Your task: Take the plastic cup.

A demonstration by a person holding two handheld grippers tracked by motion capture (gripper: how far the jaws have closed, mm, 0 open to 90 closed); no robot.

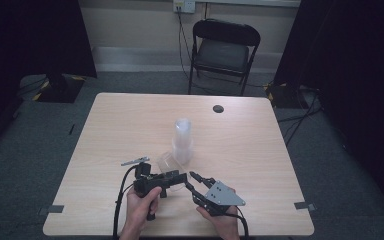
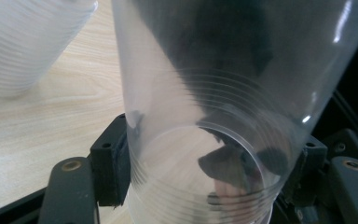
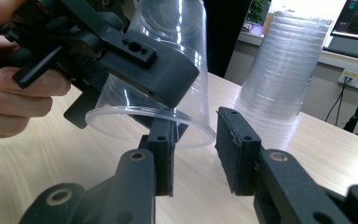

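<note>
A: State the condition of the left gripper point(image 1: 172, 176).

B: Its two black jaws are closed on a single clear plastic cup point(image 2: 205, 130). In the left gripper view a pad presses the cup wall from each side, near the cup's narrow end. In the right gripper view the cup point(image 3: 161, 70) is tilted, with its open rim lowest and close above the table. The left hand point(image 1: 142, 202) grips the handle at the near edge of the table.

A: And the right gripper point(image 1: 195, 180)?

B: Its jaws are partly open and hold nothing. In the right gripper view the two black foam pads point(image 3: 235, 149) stand apart with a clear gap between them. The rim of the held cup lies just beyond the pads; contact with it cannot be confirmed. The right hand point(image 1: 220, 220) carries this gripper, with the grey three-cornered plate point(image 1: 223, 194) on top.

A: Location of the remaining cups?

B: A tall stack of clear ribbed plastic cups point(image 1: 182, 140) stands upright, mouth down, near the centre of the light wooden table point(image 1: 260, 165). It is just beyond the held cup and apart from it. In the right gripper view the stack point(image 3: 279, 74) rises to the right of the held cup.

A: Other items?

B: A black folding chair point(image 1: 223, 50) stands behind the table's far edge.
</note>
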